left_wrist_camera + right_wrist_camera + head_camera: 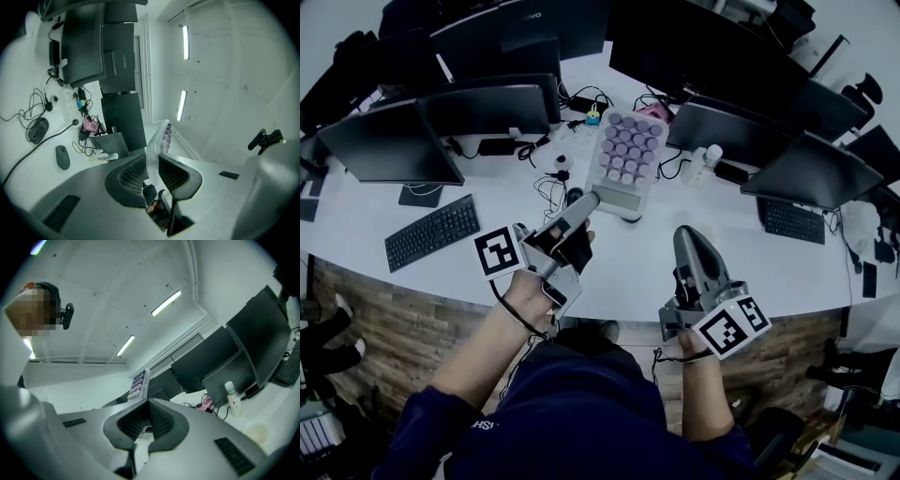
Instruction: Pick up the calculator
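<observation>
Now | count: one calculator point(628, 155), two grippers, two keyboards point(432, 232) | calculator: held above white desk point(619, 267), centre, long axis 6–12 o'clock, keys toward 12 | left gripper point(589, 201): clamped on its 6 o'clock end | right gripper point(687, 232): jaws together, empty, 5 o'clock

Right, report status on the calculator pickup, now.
Left gripper shut on calculator edge. Right gripper shut, empty. Calculator held up, clear of the desk. Nothing in the way.
</observation>
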A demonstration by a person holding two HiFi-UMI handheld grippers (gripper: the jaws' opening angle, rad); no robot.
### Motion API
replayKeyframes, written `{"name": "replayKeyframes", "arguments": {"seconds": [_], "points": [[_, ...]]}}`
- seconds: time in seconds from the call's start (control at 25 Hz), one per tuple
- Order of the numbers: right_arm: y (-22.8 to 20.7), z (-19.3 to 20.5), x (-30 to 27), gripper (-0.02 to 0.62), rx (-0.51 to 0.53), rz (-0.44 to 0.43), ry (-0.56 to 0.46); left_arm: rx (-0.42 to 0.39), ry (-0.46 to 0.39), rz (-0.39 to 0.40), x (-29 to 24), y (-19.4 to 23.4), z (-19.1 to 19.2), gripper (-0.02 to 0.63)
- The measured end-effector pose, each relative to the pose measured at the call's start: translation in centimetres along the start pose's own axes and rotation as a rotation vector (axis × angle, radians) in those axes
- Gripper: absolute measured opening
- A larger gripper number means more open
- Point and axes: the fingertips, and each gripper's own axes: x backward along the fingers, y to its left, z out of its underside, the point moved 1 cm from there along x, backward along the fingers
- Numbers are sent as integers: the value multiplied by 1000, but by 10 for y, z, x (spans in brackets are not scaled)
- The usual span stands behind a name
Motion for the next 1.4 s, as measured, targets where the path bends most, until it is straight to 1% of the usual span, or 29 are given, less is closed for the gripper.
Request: {"name": "replayKeyframes", "arguments": {"seconds": [0.16,0.68,1.4], "points": [[5,-10,-7,3,15,2,-12,-3,5,14,-5,-7,-10,101],[8,-15,-1,3,42,11,-41,-24,13,31,-5,-9,-12,101],[2,-10,-9,3,24,3,-21,-21,0,5,-5,-2,-12,101]]}}
